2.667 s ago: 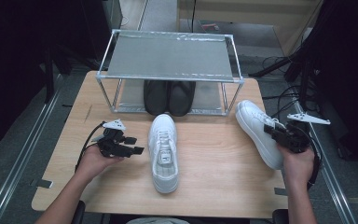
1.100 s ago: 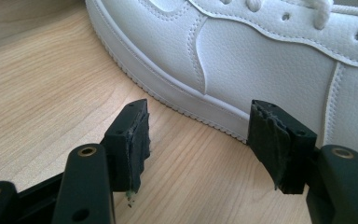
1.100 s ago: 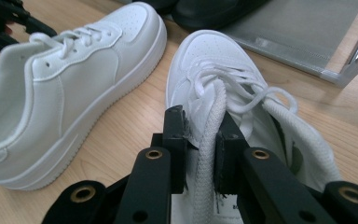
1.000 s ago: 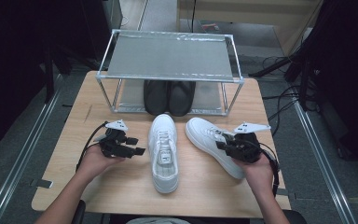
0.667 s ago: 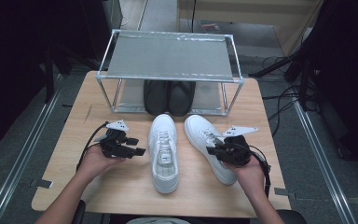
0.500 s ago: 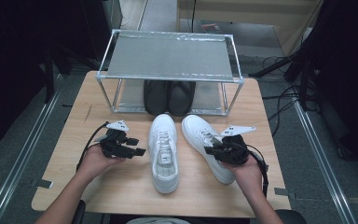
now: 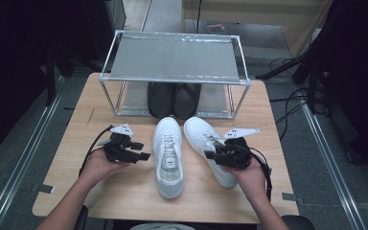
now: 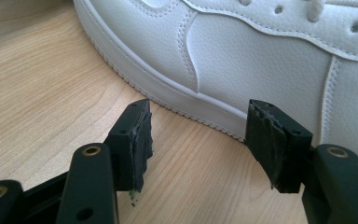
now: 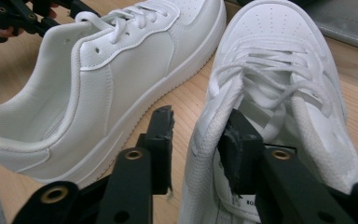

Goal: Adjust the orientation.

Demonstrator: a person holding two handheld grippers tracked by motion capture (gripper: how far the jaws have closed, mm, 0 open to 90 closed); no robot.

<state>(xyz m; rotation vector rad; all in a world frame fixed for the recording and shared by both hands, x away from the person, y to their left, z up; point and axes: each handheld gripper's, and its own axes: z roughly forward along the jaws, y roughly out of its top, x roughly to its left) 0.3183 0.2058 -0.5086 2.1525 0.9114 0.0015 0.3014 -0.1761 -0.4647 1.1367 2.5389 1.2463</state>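
Right tongs (image 9: 193, 149) have just been opening, straddling the right sneaker (image 7: 211, 149)'s collar; left tongs (image 8: 198, 142) gape empty. I'd back out straight, no snagging.

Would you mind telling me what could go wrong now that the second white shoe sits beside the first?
The right gripper has just been opening, yet one jaw sits inside the right shoe, straddling its collar; pulling back might drag it out of line. That shoe lies angled, its toe close to the left shoe, so a nudge could bump them.
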